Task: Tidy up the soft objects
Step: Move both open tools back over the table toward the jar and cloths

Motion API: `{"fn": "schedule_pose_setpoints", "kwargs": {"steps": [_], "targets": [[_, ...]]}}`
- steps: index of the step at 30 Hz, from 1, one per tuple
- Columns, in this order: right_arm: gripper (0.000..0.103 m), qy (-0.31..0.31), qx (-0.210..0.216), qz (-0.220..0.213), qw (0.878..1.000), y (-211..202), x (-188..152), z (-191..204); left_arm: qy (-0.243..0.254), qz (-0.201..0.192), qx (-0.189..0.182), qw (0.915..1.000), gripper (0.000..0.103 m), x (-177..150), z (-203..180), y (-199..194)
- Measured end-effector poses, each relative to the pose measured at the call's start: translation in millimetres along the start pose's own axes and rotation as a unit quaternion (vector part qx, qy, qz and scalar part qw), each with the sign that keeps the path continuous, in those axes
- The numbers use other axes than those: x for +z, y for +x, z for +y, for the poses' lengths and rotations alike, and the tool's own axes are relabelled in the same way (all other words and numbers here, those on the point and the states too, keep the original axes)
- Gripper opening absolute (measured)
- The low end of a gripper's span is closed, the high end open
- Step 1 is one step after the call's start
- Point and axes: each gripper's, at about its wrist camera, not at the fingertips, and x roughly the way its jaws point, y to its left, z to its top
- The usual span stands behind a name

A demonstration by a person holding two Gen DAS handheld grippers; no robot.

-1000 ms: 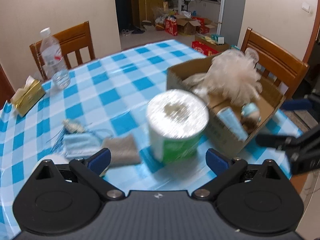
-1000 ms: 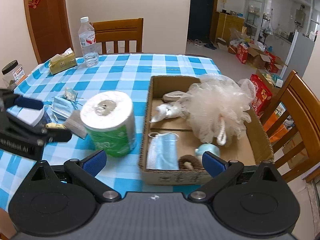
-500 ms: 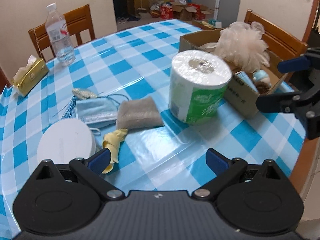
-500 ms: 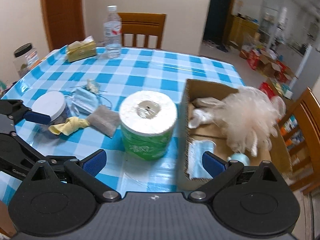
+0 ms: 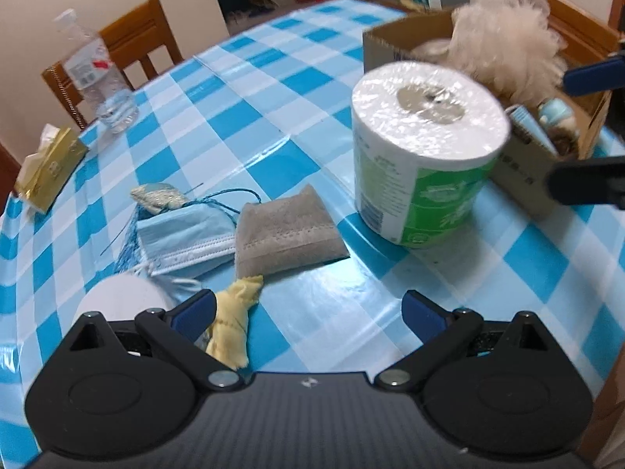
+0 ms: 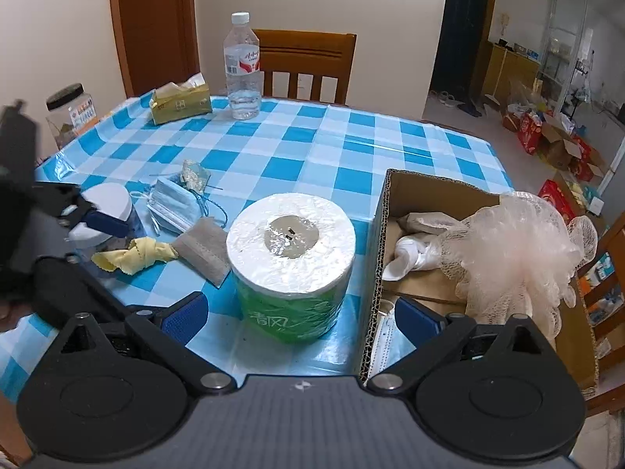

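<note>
A toilet paper roll in green wrap (image 6: pixel 291 262) (image 5: pixel 425 148) stands on the checked table beside a cardboard box (image 6: pixel 414 191) (image 5: pixel 390 39). The box holds a pink mesh sponge (image 6: pixel 511 250), white cloth (image 6: pixel 410 254) and a face mask (image 6: pixel 384 336). On the table lie a grey pouch (image 5: pixel 287 232) (image 6: pixel 203 246), a blue face mask (image 5: pixel 183 234) (image 6: pixel 172 205), a yellow cloth (image 5: pixel 232 324) (image 6: pixel 133 256) and a small tasselled sachet (image 5: pixel 158 195). My left gripper (image 5: pixel 308 312) is open, low over the table, its left finger by the yellow cloth. My right gripper (image 6: pixel 299 312) is open in front of the roll.
A water bottle (image 6: pixel 242 74), a gold tissue pack (image 6: pixel 179 103) and a black-lidded jar (image 6: pixel 72 111) stand at the table's far side. A white round lid (image 5: pixel 121 297) lies near my left gripper. Wooden chairs (image 6: pixel 308 66) stand around the table.
My left gripper has pulled back from the roll, swung left and dropped toward the yellow cloth and grey pouch. My right gripper has moved left, from the box to facing the roll.
</note>
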Motion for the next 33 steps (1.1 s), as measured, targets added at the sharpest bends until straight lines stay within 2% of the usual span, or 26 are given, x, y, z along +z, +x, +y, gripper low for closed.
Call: {"fn": "schedule_pose_setpoints", "kwargs": {"steps": [4,7,9,12,20,33], "targets": [[0.103,0.011,0.003,-0.007,1.000,0.0,-2.9,-11.6,0.013,0.028,-0.001,0.9995,0.101,11.7,2.6,21.4],[0.103,0.023,0.008,-0.011,1.000,-0.5,-4.6,-21.3,-0.004,0.056,-0.004,0.9984,0.101,16.9,8.8,41.0],[0.103,0.029,0.010,-0.012,0.999,0.1,-5.1,-26.4,-0.008,0.059,0.007,0.9982,0.100,17.6,10.5,47.6],[0.103,0.034,0.015,-0.012,0.999,0.9,-5.1,-31.3,-0.009,0.066,0.004,0.9977,0.100,20.1,10.1,50.8],[0.103,0.018,0.026,-0.016,0.999,2.1,0.9,-33.7,-0.024,0.086,-0.046,0.9949,0.100,18.0,2.3,43.2],[0.103,-0.014,0.039,-0.022,0.999,3.3,11.4,-24.0,-0.078,0.090,-0.078,0.9898,0.101,-6.9,-4.0,18.3]]}}
